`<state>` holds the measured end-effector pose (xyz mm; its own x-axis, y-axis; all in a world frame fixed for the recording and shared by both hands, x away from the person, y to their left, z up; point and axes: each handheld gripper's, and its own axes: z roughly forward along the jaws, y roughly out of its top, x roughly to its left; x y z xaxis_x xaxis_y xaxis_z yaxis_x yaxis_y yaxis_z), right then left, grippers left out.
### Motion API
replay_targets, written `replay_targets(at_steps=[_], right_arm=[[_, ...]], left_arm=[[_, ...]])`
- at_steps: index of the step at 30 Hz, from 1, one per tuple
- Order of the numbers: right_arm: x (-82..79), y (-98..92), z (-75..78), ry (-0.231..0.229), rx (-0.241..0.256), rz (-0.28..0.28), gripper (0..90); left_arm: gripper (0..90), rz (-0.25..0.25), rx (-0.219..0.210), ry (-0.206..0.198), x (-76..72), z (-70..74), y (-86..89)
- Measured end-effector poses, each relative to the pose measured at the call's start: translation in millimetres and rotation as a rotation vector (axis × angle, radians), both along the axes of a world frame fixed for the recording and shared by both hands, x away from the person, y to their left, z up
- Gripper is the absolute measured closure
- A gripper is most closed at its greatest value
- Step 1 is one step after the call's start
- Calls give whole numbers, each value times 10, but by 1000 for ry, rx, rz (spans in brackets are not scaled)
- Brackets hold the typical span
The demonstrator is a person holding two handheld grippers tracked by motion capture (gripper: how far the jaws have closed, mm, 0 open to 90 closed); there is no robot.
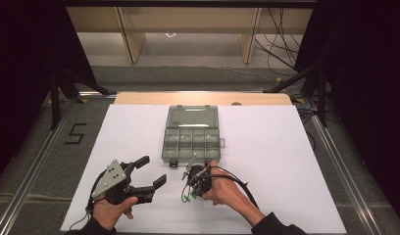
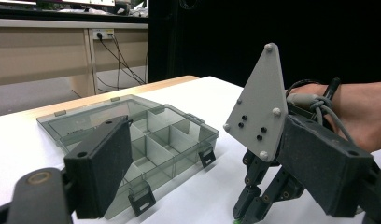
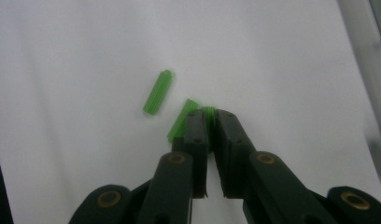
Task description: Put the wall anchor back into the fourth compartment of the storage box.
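The green plug [image 3: 208, 113] pinched between my right gripper [image 3: 208, 122]'s jaw tips sits on the white sheet [image 1: 286, 166], end-on to the camera, so I cannot tell its long axis. Two more green plugs lie just beside it, one [image 3: 157, 92] free, one [image 3: 181, 119] against my jaw, both slanting up-right. The open compartment box [image 1: 192, 139] stands just beyond. My left gripper [image 1: 151, 172] hovers open and empty nearby; bare sheet stretches right.
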<state>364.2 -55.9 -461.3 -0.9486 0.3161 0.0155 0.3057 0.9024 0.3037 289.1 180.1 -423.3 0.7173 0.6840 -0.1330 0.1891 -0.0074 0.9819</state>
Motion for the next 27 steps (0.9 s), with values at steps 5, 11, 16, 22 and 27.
replay_targets(at_steps=[5,11,16,22,27], right_arm=[[11,-3,11,2,2,-2,844],[69,-86,160,-14,48,-8,844],[125,-165,288,-38,89,-17,844],[182,-234,397,-67,112,-40,844],[228,-279,480,-91,128,-59,844]], left_arm=[[167,-1,-1,-3,-2,5,1],[170,-2,-1,-3,-3,6,1],[170,-2,0,-3,-4,5,-3],[170,-2,-1,-3,-3,5,-2],[170,-3,0,-3,-3,5,-3]])
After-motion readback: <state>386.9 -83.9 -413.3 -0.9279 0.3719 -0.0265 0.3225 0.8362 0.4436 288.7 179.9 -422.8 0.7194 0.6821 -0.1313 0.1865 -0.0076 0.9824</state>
